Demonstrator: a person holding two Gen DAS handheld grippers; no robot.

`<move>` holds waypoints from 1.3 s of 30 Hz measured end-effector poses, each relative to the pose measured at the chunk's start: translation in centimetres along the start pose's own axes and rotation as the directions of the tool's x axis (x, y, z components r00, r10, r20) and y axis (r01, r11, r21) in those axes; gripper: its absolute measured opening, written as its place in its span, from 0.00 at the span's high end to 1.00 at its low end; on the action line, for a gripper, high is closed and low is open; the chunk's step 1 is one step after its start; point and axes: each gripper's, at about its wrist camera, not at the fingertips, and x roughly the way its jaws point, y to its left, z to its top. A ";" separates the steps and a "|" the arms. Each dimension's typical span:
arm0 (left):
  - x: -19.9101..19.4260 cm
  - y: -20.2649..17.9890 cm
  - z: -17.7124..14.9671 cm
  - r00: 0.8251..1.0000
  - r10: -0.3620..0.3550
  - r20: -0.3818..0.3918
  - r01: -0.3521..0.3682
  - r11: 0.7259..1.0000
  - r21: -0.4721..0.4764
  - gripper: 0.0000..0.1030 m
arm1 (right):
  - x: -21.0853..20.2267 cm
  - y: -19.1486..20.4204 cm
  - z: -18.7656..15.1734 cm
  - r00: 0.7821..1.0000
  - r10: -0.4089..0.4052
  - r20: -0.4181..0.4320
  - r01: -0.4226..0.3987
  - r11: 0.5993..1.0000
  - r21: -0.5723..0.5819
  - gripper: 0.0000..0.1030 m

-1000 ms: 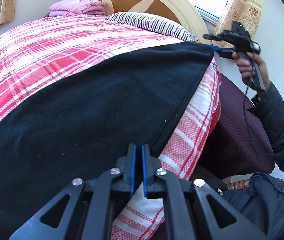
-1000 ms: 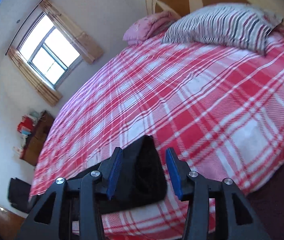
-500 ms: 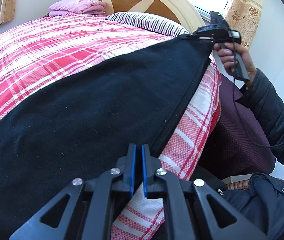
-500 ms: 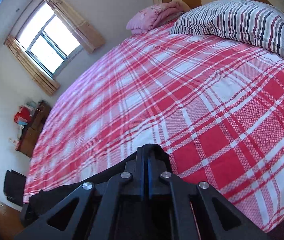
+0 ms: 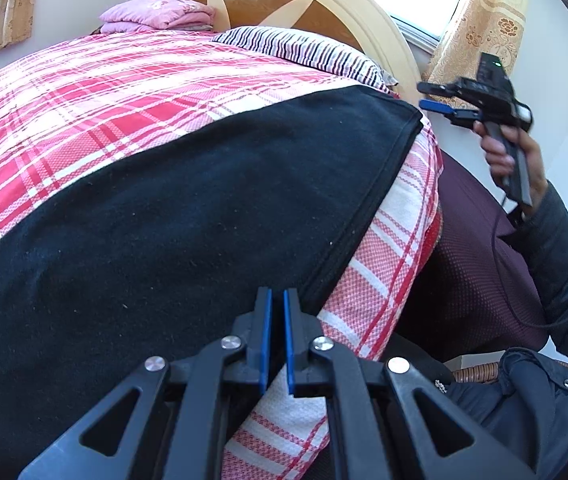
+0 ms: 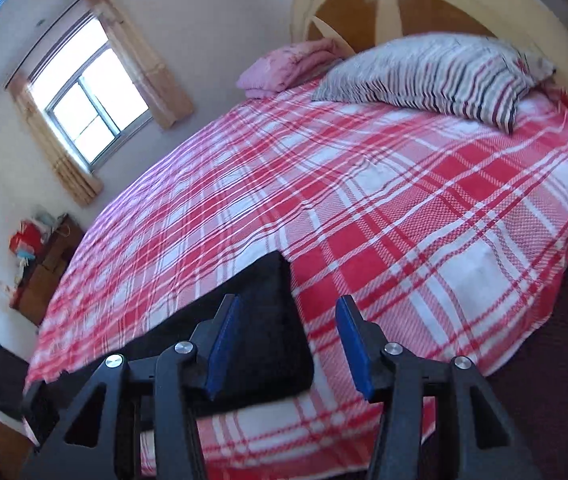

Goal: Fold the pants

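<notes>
Black pants [image 5: 171,216] lie flat across the red-and-white plaid bed [image 5: 83,92]. My left gripper [image 5: 275,308] sits at the pants' near hem edge with the jaws nearly together; whether they pinch the fabric is unclear. My right gripper [image 6: 288,320] is open and empty, raised a little above the pants' far corner [image 6: 263,320]. It also shows in the left wrist view [image 5: 436,98], held by a hand off the bed's side near the headboard.
A striped pillow [image 6: 436,76] and a folded pink blanket [image 6: 288,68] lie by the wooden headboard [image 5: 284,4]. A dark maroon surface [image 5: 472,264] lies beside the bed. A small cabinet [image 6: 43,264] with clutter stands by the far wall.
My right gripper was shut on the pants' far corner half a second ago; it has opened, let the corner drop on the bed and pulled back. The left gripper has not moved.
</notes>
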 end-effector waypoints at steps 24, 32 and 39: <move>-0.3 -1.0 0.1 0.999 0.049 0.006 -0.049 0.998 0.032 0.93 | 0.9 -1.5 -2.5 0.992 -0.126 -0.001 0.126 0.990 0.059 0.59; -1.1 -1.1 0.2 0.995 0.103 0.000 -0.103 0.994 0.039 0.93 | -1.5 0.6 -2.2 0.977 -0.176 0.123 0.175 0.984 0.019 0.59; -5.1 0.1 -1.2 0.979 0.200 0.027 -0.200 0.979 0.022 0.82 | -1.1 8.7 -3.6 0.993 -0.021 0.120 0.044 0.979 -0.197 0.53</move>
